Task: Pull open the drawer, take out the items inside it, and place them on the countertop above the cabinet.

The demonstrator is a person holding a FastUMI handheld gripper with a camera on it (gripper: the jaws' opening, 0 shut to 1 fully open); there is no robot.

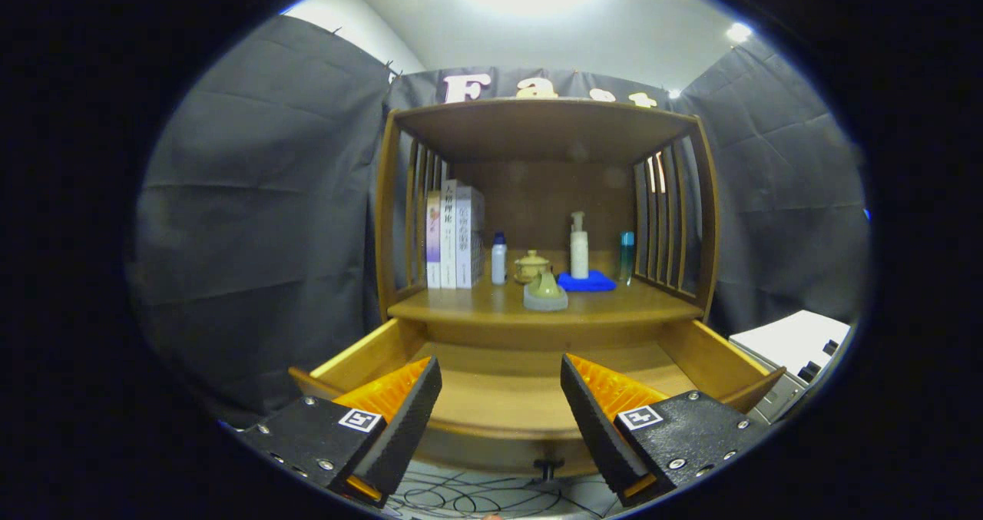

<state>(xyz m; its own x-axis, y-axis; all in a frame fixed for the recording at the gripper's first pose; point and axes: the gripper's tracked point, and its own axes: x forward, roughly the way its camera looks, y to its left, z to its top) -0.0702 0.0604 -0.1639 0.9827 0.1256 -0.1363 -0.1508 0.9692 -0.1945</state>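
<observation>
Drawer (499, 397) is pulled out and what you can see of its floor looks bare; items already sit on the tabletop (491, 305) above: small blue-capped bottle (499, 259), teapot (531, 266), pump bottle (579, 245) on blue cloth (587, 281), teal bottle (627, 256); tilt down and check the drawer's near corners before calling it done; claw (501, 397) is spread wide, holding nothing, fingers hovering over the drawer's near end, touching no item.

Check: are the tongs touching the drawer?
Cannot tell. In the gripper view the open tongs overlap the pulled-out drawer, holding nothing; contact or gap isn't plain.
</observation>
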